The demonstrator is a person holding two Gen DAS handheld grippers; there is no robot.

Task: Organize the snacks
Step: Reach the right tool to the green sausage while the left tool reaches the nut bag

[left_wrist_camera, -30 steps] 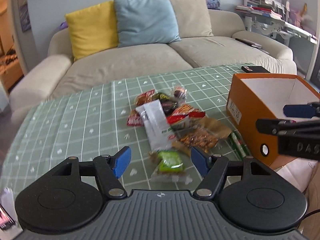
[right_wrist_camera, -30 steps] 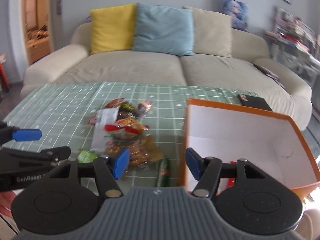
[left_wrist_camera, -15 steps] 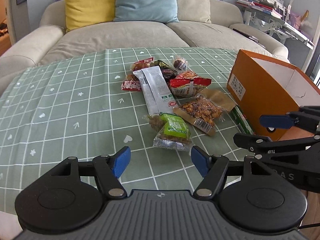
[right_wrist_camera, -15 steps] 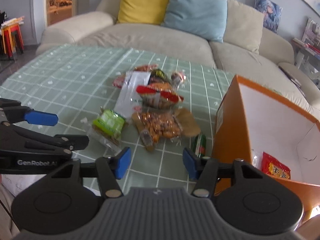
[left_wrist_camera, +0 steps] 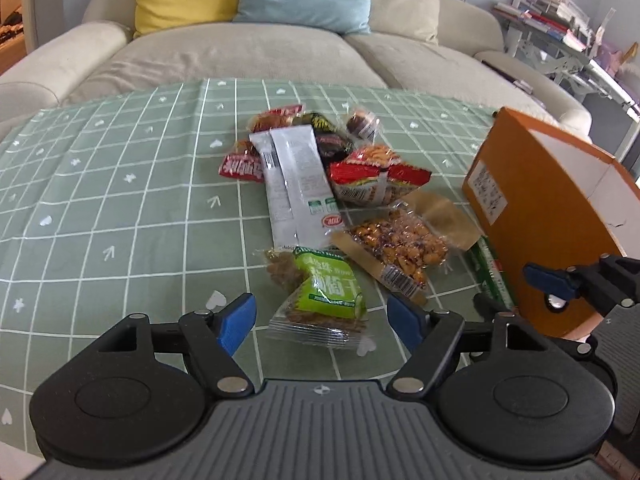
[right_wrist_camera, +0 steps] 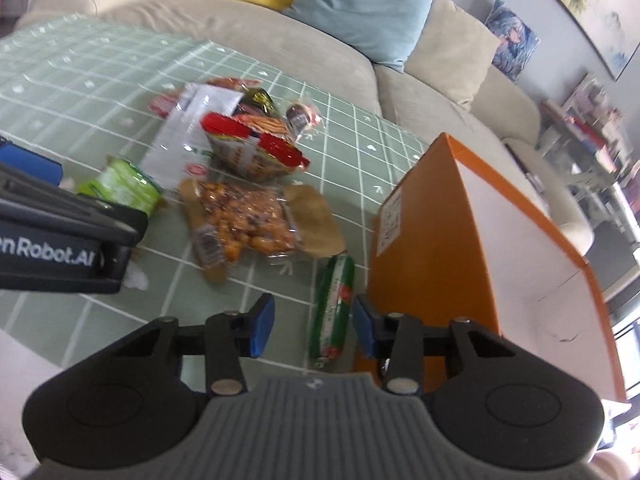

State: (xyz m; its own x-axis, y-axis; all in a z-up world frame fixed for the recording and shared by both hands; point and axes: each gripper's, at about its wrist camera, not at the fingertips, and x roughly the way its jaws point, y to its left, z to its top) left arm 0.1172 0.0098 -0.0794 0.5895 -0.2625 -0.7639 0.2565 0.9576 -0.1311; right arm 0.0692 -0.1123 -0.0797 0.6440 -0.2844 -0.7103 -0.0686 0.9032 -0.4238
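Behind the surface, with its green grid-patterned cloth, sits a beige sofa with yellow, blue and cream cushions.

Both claws are released, holding nothing. The left claw hovers low with a green packet lying between its blue fingertips; the packet's printing is not legible. Just ahead lies a clear bag of nuts carrying a barcode label, and beyond it a long grey sachet with a small red oval logo that cannot be read. To the right of the sachet is a red-topped packet; further ahead are small red and dark wrapped snacks, well apart from the claw.

The right claw straddles a green tube with red-and-white markings, lying against the foot of an orange box. The box stands just right of this claw, white inside, with a white printed label on its side, too small to read. "Robot.AI" shows on the left tool in the right wrist view.
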